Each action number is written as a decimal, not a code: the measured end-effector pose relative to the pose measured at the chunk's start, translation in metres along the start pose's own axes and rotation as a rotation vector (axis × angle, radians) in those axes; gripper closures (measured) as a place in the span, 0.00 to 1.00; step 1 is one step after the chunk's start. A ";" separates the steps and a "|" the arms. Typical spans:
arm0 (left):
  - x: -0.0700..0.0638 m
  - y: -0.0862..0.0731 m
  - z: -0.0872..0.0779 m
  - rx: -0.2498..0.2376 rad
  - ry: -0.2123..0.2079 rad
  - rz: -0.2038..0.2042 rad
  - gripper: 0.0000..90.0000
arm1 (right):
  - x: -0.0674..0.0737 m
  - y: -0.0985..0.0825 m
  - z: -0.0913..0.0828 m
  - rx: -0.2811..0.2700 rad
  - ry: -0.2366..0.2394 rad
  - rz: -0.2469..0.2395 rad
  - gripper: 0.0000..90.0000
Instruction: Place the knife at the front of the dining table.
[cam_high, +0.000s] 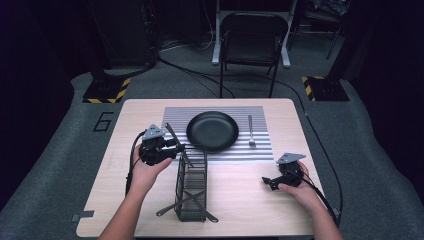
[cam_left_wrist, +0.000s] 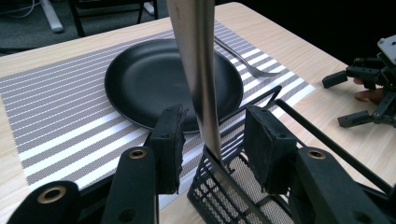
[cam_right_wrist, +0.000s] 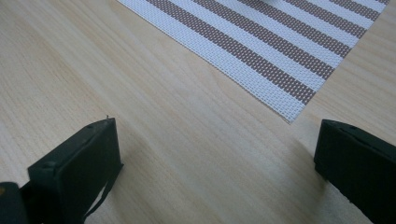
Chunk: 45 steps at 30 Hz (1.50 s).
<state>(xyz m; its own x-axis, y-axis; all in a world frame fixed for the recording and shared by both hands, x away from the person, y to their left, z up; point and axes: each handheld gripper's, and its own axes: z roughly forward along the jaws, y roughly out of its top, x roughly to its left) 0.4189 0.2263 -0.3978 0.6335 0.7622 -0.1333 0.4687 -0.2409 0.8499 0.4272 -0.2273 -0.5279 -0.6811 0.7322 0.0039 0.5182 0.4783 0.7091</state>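
Observation:
A long steel utensil (cam_left_wrist: 201, 70) leans out of the far end of a black wire caddy (cam_high: 191, 187) in the middle of the table. My left gripper (cam_left_wrist: 215, 149) is open with that utensil between its pads, a gap showing on each side. In the high view the left gripper (cam_high: 179, 148) sits just left of the caddy's far end. A black plate (cam_high: 212, 131) lies on a striped placemat (cam_high: 260, 150), with a fork (cam_high: 251, 131) to its right. My right gripper (cam_right_wrist: 217, 158) rests open over bare wood near the placemat's corner, also seen on the table's right side as the right gripper (cam_high: 268, 183).
Two more utensil handles (cam_high: 172, 207) stick out crossed at the caddy's near end. Beyond the wooden table (cam_high: 125, 200) stands a folding chair (cam_high: 250, 45), and cables run across the grey floor. Bare wood lies left of the caddy and between the caddy and the right gripper.

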 end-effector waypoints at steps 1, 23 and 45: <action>0.000 0.000 0.001 -0.003 0.001 -0.002 0.65 | 0.000 0.000 0.000 0.000 0.000 0.000 0.00; -0.009 -0.005 0.006 -0.015 0.037 0.007 0.88 | 0.000 0.000 0.000 0.000 0.000 0.000 0.00; -0.035 0.034 -0.019 -0.002 -0.003 0.066 0.92 | 0.000 0.000 0.000 0.000 0.000 0.000 0.00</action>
<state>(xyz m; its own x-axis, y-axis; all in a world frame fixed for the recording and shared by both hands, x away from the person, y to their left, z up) 0.4012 0.2028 -0.3544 0.6644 0.7432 -0.0786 0.4248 -0.2891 0.8579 0.4272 -0.2273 -0.5279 -0.6810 0.7323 0.0042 0.5185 0.4781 0.7090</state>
